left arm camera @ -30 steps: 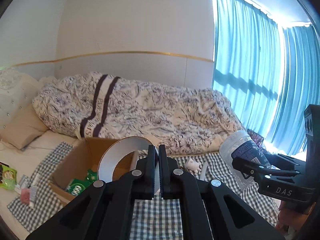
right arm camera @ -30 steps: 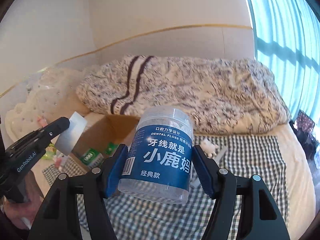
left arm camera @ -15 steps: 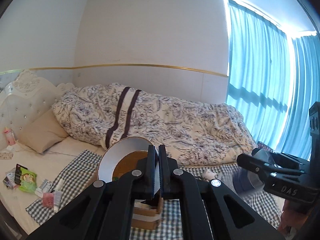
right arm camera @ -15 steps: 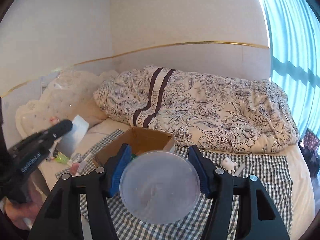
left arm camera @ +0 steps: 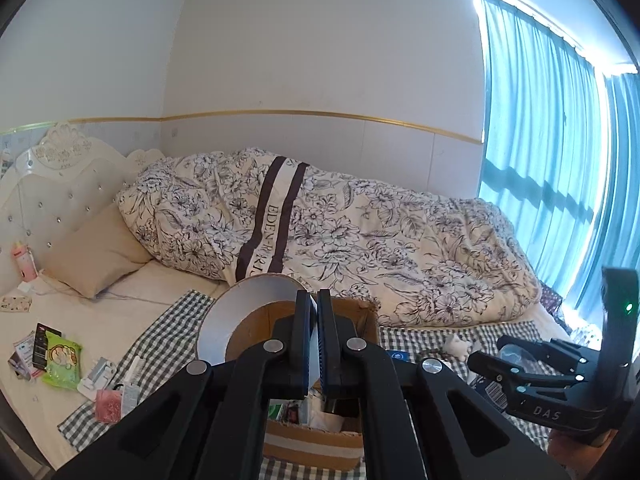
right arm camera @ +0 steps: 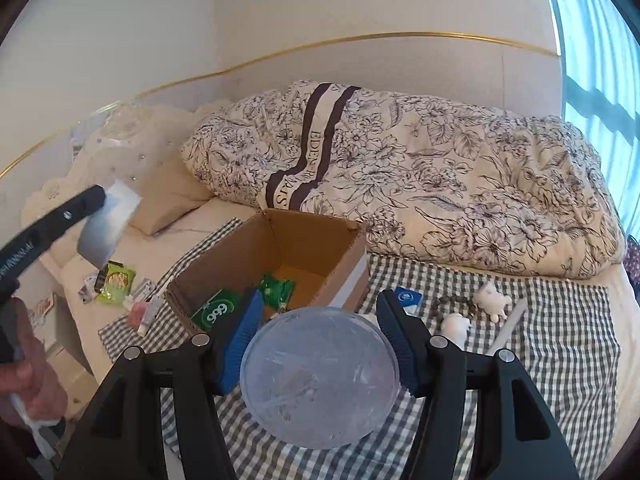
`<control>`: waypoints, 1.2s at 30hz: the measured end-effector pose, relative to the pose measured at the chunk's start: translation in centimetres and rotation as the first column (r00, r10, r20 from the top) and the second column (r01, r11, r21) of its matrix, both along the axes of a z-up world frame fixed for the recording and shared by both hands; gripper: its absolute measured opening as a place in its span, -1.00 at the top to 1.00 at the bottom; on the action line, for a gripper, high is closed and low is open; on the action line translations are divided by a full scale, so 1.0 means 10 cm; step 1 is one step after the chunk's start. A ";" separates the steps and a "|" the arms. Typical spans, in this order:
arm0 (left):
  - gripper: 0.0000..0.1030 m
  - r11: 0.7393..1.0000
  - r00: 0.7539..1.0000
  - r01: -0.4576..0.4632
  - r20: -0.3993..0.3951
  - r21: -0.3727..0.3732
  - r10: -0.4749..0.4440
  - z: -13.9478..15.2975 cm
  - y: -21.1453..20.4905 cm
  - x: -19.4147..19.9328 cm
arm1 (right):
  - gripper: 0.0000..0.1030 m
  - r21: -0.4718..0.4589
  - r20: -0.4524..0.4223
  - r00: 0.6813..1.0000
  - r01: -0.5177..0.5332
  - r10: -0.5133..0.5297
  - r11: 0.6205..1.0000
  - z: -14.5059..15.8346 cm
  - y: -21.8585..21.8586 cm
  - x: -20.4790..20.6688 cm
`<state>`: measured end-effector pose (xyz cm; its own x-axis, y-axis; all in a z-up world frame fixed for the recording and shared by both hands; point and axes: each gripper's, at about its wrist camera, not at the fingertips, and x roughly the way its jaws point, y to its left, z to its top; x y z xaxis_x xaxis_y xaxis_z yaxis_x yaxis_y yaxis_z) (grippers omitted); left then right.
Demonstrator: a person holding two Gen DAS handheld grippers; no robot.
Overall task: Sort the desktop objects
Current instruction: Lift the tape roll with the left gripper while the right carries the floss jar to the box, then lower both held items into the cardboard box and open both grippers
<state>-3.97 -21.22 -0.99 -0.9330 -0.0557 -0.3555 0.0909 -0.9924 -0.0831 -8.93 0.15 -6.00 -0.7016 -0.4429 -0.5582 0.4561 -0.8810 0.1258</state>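
From my feed, the cardboard box sits open on the checked cloth toward the bed's near edge. My right gripper has its jaws spread wide around the floss jar, base facing the lens, long axis pointing forward; the box lies ahead-left. My left gripper pinches a curved white sheet above the box.

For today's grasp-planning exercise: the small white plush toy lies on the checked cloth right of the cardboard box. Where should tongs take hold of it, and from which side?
Grip the white plush toy across its rounded body, coming from above. It lies flat on the checked cloth, so its sides are low, and a white stick lies close beside it, which probably makes a sideways approach awkward. Its soft body should squeeze easily between the tongs.
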 end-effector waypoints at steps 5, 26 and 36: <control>0.95 1.000 1.000 0.007 0.018 0.007 -0.007 -0.12 -0.08 -0.20 | -0.16 -0.003 0.001 0.999 -0.032 0.032 0.999 0.05 -0.18 -0.18; 0.95 0.999 0.988 -0.009 0.155 0.048 0.001 -0.64 -0.65 -0.86 | -0.15 0.082 0.045 0.989 -0.147 0.144 0.986 -0.14 -1.33 -0.91; 0.95 0.990 0.959 -0.006 0.280 0.139 -0.034 -1.04 -0.82 -1.31 | -0.15 0.138 0.154 0.977 -0.167 0.145 0.976 -0.53 -1.58 -1.37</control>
